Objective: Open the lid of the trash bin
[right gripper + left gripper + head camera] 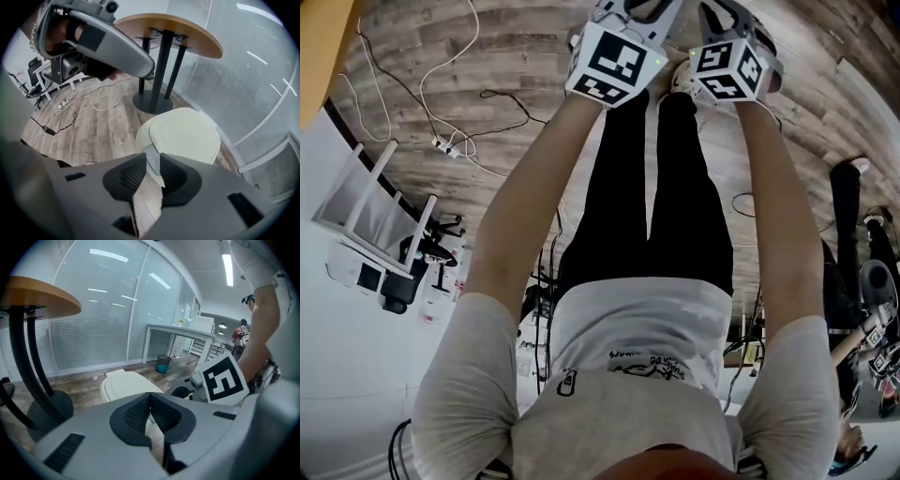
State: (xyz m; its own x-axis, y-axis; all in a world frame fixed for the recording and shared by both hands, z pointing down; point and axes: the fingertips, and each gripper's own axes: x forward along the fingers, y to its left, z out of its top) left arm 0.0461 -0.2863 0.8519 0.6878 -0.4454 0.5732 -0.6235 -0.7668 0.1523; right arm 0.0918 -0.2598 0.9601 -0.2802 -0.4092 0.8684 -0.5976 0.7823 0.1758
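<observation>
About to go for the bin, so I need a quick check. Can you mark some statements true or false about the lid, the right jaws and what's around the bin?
1. The lid of the trash bin is down. True.
2. The right gripper has its jaws clamped on the lid. False: the jaws stand apart with nothing gripped, and the lid lies beyond them.
3. A round wooden-topped table stands close to the trash bin. True.
4. The floor is carpeted. False: it is wood-look planks.
</observation>
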